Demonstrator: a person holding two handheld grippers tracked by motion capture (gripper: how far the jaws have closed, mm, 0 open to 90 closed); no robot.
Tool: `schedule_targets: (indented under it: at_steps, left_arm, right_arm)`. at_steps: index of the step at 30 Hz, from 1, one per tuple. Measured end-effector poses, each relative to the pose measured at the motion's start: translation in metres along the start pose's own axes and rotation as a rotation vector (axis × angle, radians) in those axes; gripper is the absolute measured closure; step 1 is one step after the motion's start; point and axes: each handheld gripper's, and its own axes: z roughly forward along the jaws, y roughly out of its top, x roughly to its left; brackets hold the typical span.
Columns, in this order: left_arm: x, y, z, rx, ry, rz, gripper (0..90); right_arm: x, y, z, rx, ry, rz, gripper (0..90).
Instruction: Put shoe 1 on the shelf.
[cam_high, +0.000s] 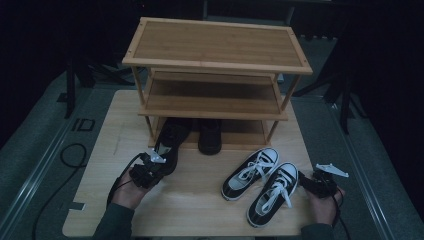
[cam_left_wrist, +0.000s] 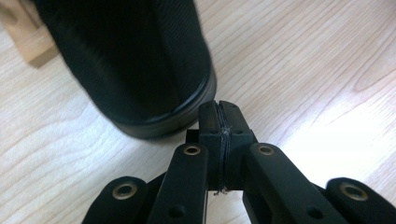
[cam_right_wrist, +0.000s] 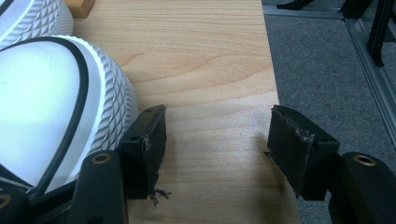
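High view had the black shoe (cam_high: 169, 145) lying heel-out at the foot of the shoe rack (cam_high: 215, 60), toe tucked under the bottom shelf and heel sticking out onto the desk (cam_high: 200, 210). Left gripper (cam_high: 156, 162) sat right at that heel, jaws pressed together with nothing between them. Left gripper view confirmed it: pads met flush, tips just beside the rounded heel of the black shoe (cam_left_wrist: 140, 70), at or next to its sole edge; actual contact could not be told. Light wood grain of the desk ran under both.

A second black shoe (cam_high: 210, 136) stood next to the first, further in under the bottom shelf.

Right of those, a pair of black-and-white sneakers with white laces lay on the desk, toes toward the rack: the left sneaker (cam_high: 250, 172) and the right sneaker (cam_high: 272, 192), side by side and nearly touching. Right gripper (cam_high: 306, 181) was just beside the right sneaker, near the desk's right edge. Right gripper view showed its jaws spread wide, bare desk between them, with the sneaker's white ribbed toe cap (cam_right_wrist: 60, 112) up against the left jaw.

Rack had three bamboo shelves; top and middle carried nothing visible.
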Motion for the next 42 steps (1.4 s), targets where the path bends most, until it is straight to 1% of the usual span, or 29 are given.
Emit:
schedule_targets:
  at_steps: [8,17,19,22,28,30,35,42]
  left_arm:
    - [0.009,-0.012,-0.001,0.011,0.011,-0.035,89.6]
    - [0.018,-0.014,0.009,0.022,0.024,-0.062,89.6]
    - [0.018,-0.014,0.010,0.021,0.025,-0.063,89.5]
    - [0.019,-0.012,0.011,0.015,0.022,-0.070,89.5]
    - [0.017,-0.008,0.011,0.013,0.017,-0.059,89.6]
    - [0.019,-0.007,0.010,0.004,0.016,-0.068,89.6]
    - [0.023,-0.002,0.007,-0.008,0.034,-0.077,89.5]
    - [0.026,0.002,0.006,-0.008,0.037,-0.087,89.2]
  right_arm:
    - [0.000,0.000,0.000,0.000,-0.001,0.001,36.8]
    - [0.000,0.000,0.000,0.000,-0.001,0.000,36.8]
    - [0.000,0.000,0.000,0.000,-0.001,0.001,36.8]
    - [0.000,0.000,0.000,0.000,-0.001,0.001,36.8]
    - [0.000,0.000,0.000,0.000,-0.001,0.001,36.8]
    - [0.000,0.000,0.000,0.000,-0.001,0.001,36.8]
    - [0.000,0.000,0.000,0.000,-0.001,0.001,36.8]
    - [0.000,0.000,0.000,0.000,-0.001,0.001,36.8]
